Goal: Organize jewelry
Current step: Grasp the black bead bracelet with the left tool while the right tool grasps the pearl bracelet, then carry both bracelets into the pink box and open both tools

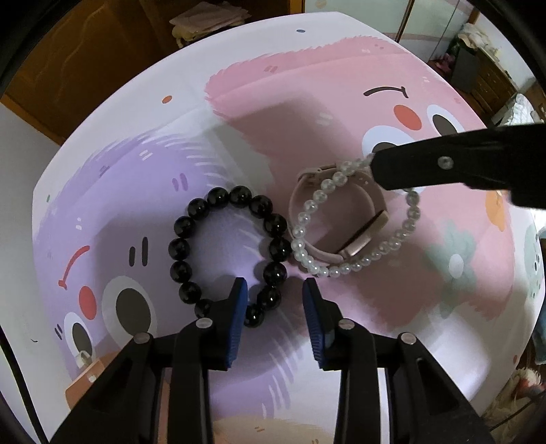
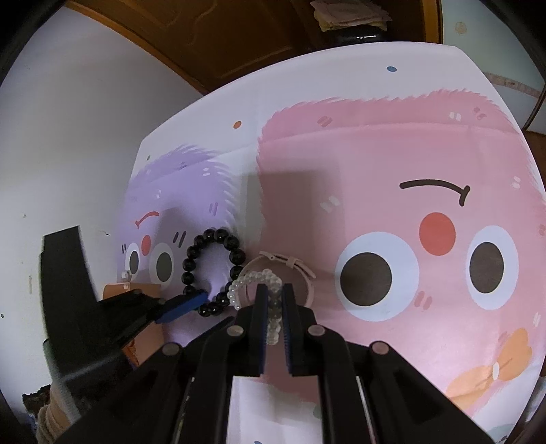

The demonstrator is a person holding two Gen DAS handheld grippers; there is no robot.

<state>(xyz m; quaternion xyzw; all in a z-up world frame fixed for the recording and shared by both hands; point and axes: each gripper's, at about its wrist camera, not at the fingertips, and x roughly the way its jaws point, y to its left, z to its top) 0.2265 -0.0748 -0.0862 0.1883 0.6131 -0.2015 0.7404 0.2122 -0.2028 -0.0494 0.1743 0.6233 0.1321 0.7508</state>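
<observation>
A black bead bracelet (image 1: pixel 225 252) lies on the cartoon-print table cover (image 1: pixel 307 102). My left gripper (image 1: pixel 274 290) is open just above it, the left finger over its near beads. A clear pearl-like bead bracelet (image 1: pixel 341 218) lies over a pink watch (image 1: pixel 341 208) to the right. My right gripper (image 2: pixel 273 293) is shut on the clear bead bracelet (image 2: pixel 254 278), beads showing between its fingers. The pink watch (image 2: pixel 293 264) and black bracelet (image 2: pixel 213 269) lie just beyond. The right gripper enters the left wrist view as a black arm (image 1: pixel 443 164).
The table's far edge (image 1: pixel 239 30) borders a dark wooden cabinet with folded papers (image 1: pixel 208 17). A white wall (image 2: pixel 68 136) stands left of the table. The left gripper shows in the right wrist view (image 2: pixel 184 305).
</observation>
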